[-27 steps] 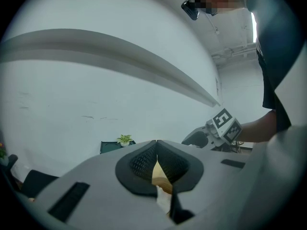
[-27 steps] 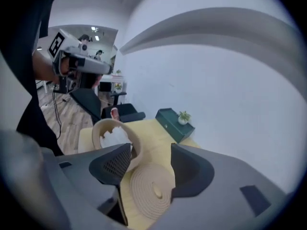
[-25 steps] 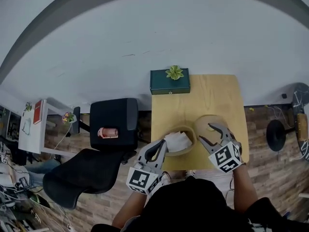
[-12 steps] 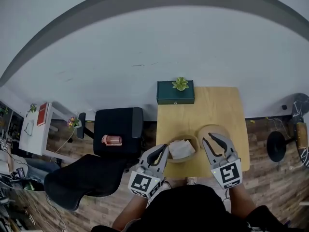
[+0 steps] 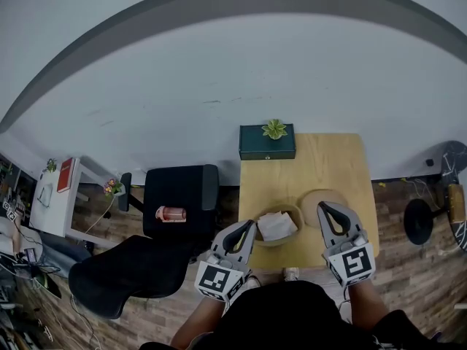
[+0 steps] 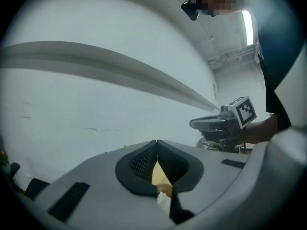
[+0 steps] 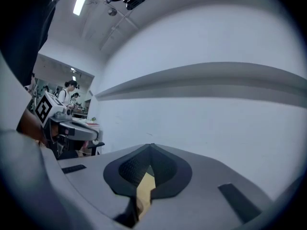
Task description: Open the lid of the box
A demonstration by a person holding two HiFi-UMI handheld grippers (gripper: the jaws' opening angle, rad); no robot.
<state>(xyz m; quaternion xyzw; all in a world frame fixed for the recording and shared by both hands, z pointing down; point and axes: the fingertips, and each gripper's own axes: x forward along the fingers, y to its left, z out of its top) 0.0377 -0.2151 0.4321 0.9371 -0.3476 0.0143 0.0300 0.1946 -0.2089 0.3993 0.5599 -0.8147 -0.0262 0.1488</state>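
A round tan box (image 5: 271,239) stands open near the front of the wooden table (image 5: 321,162), with white paper (image 5: 276,225) inside it. Its round lid (image 5: 325,197) lies flat on the table just right of the box. My left gripper (image 5: 247,228) is shut and empty at the box's left rim; in the left gripper view its jaws (image 6: 156,143) meet. My right gripper (image 5: 327,208) is shut with nothing in it, its tips over the lid's near edge. The right gripper view shows those jaws (image 7: 150,147) closed, with only table wood below.
A dark green case (image 5: 267,143) with a small plant (image 5: 274,129) sits at the table's far left edge. Two black office chairs (image 5: 177,189) stand left of the table, one holding a red can (image 5: 169,214). A stool (image 5: 416,203) stands at the right.
My right gripper's jaws have closed from open and it has drawn back toward me off the lid. The lid stays on the table. The left gripper has hardly moved.
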